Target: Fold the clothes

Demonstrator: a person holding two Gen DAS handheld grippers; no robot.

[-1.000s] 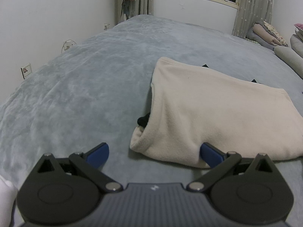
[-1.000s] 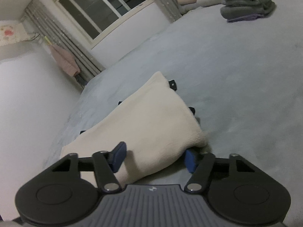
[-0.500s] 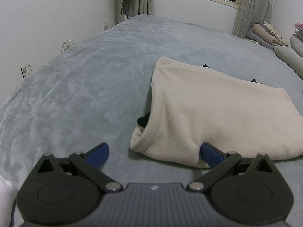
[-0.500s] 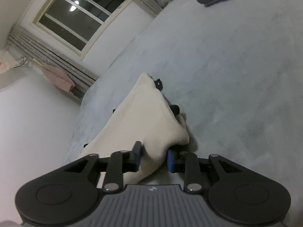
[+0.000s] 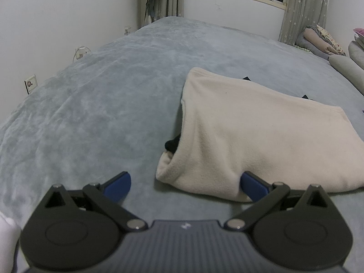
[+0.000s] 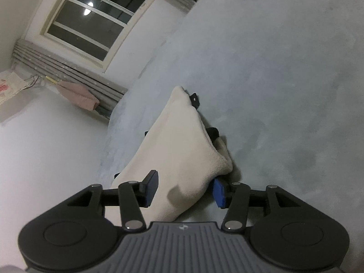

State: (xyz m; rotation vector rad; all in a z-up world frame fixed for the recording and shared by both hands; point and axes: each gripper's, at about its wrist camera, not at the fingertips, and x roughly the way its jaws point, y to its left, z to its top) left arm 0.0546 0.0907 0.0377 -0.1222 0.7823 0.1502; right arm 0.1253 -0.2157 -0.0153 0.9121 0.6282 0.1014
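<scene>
A folded cream fleece garment (image 5: 250, 132) lies on the grey bed cover (image 5: 102, 104), with black fabric (image 5: 173, 144) poking out of its left end. My left gripper (image 5: 185, 184) hovers open at the garment's near left corner, its right fingertip (image 5: 252, 185) against the near fold and nothing between the pads. In the right wrist view the cream garment (image 6: 179, 141) runs away from me. My right gripper (image 6: 184, 188) straddles its near corner. The jaws are opening and the pads stand off the cloth between them.
White walls run along the bed's left side, with a socket (image 5: 30, 83) and a plugged charger (image 5: 80, 53). A window with grey curtains (image 5: 302, 6) is at the far end. Folded bedding (image 5: 318, 42) is piled at the far right of the bed.
The right gripper closed around the garment's corner, then spread apart again, while rolling and shifting slightly along the bed. The left gripper and the garment's left end have not moved.
</scene>
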